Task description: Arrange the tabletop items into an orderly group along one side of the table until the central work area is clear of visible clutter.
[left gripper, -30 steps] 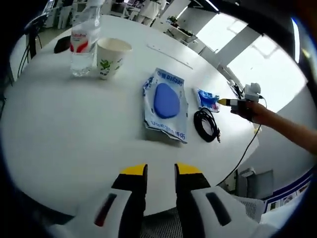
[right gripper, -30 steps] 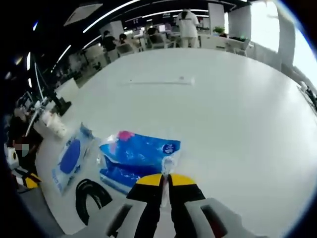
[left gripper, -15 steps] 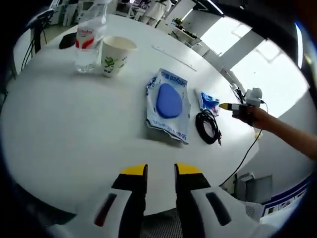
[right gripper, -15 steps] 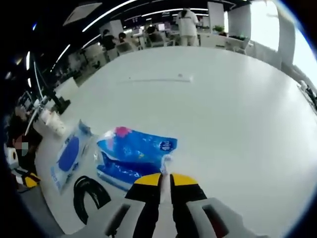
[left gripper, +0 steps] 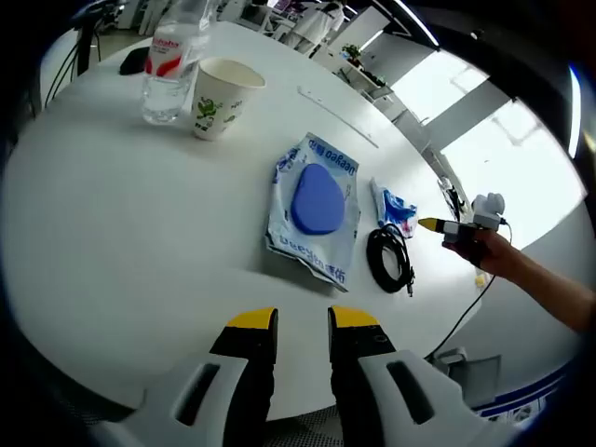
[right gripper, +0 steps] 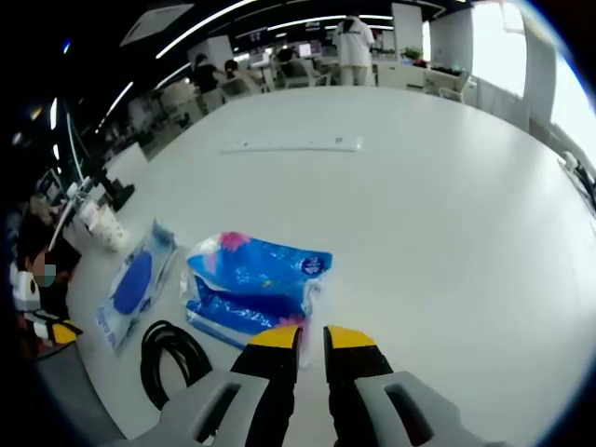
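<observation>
A clear water bottle and a paper cup stand together at the table's far left. A wet-wipes pack with a blue lid lies mid-table, with a blue tissue pack and a coiled black cable to its right. My left gripper hovers open over bare table, well short of the wipes. My right gripper stands open, and the tissue pack has its clear flap just ahead of the tips. The wipes pack and cable lie left of it.
A long white strip lies farther across the white round table. A dark object sits behind the bottle. A hand holds the right gripper near the table edge. Chairs and people stand beyond.
My right gripper's jaws have parted and let go of the tissue pack's flap, which they pinched before. The left gripper view has shifted slightly; its jaws are unchanged.
</observation>
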### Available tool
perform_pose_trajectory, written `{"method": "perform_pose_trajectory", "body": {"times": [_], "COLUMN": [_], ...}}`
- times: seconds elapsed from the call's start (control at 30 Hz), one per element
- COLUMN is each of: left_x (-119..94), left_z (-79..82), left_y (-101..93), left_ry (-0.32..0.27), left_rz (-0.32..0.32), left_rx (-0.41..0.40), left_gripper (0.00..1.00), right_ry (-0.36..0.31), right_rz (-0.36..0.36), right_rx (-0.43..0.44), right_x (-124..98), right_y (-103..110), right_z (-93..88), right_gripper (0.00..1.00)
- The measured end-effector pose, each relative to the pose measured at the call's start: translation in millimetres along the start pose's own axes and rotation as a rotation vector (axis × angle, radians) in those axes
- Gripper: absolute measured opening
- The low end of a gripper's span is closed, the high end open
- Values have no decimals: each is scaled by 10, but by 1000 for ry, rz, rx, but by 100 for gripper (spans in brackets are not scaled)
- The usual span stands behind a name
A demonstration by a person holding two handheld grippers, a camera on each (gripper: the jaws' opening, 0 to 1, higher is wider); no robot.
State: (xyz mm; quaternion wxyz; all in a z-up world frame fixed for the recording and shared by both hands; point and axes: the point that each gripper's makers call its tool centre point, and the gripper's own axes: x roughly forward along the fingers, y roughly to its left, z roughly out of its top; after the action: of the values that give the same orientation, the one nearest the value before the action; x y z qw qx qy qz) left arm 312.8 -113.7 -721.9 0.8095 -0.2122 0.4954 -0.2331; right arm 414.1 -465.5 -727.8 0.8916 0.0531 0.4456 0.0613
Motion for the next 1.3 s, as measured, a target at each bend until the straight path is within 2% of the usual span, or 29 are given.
{"method": "perform_pose_trajectory", "body": {"times": [0.4, 0.7, 0.87, 1.3], "left_x": [243, 404, 452, 563], "left_z": [83, 39, 15, 49], "left_y": [-125, -169, -167, -190], "left_ry": [-18, -4, 2, -7], "left_rz": [-9, -4, 1, 6], "left_rx": [-51, -91, -99, -207], "left_gripper": [18, 18, 18, 17], "right_ry": [-4, -17, -22, -15], "right_rz": [15, 30, 60, 136], "right_rx": [-64, -81, -97, -151], "right_x": [-109, -233, -281, -404], "right_y": [204, 367, 506, 935], "right_z": [-21, -88, -117, -340], "right_gripper": [10, 12, 13, 16]}}
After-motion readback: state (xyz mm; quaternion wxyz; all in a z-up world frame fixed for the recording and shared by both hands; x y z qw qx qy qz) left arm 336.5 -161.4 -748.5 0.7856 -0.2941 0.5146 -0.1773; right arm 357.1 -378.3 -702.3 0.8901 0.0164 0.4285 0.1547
